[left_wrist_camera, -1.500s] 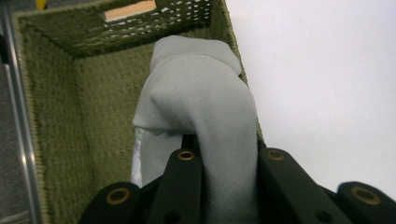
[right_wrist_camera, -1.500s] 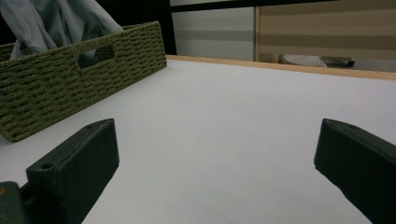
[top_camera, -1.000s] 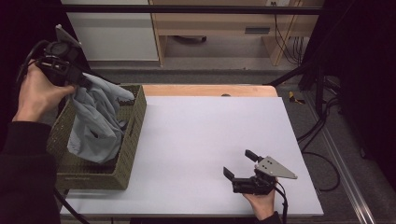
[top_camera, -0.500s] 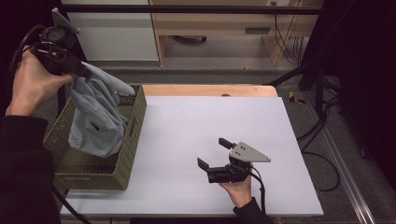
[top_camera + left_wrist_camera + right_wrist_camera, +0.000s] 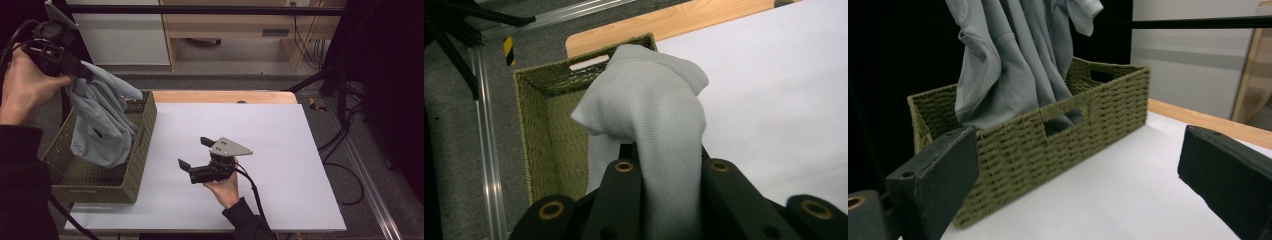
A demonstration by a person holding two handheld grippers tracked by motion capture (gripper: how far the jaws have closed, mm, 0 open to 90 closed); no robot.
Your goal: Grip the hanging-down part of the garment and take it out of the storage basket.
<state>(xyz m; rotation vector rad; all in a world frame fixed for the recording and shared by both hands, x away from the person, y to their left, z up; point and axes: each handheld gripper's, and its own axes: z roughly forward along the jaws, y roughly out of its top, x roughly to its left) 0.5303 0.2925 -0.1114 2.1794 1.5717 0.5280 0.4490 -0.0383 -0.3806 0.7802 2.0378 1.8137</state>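
Left tongs [image 5: 82, 72], held in the person's left hand [image 5: 25, 85], are raised above the table's left edge, jaws clamped on a bunched fold of a pale grey-blue cloth garment [image 5: 102, 125]. The garment hangs down from them, its lower part still inside the olive-green woven rectangular basket [image 5: 142, 145] that sits along the left edge of the white-topped table [image 5: 280, 150]. In the left gripper view the cloth [image 5: 649, 115] is pinched between the two black jaws and drapes over them, with the basket [image 5: 531, 130] below. Right tongs [image 5: 192, 152], held in the right hand [image 5: 225, 190], are low over the table near its middle, toward the near edge, jaws spread wide with nothing between them, pointing toward the basket. The right gripper view looks between those open jaws at the basket's long side [image 5: 1048, 145] with its handle slot and the garment [image 5: 1013, 55] hanging above it. A strip of bare wood [image 5: 225, 96] shows along the table's far edge.
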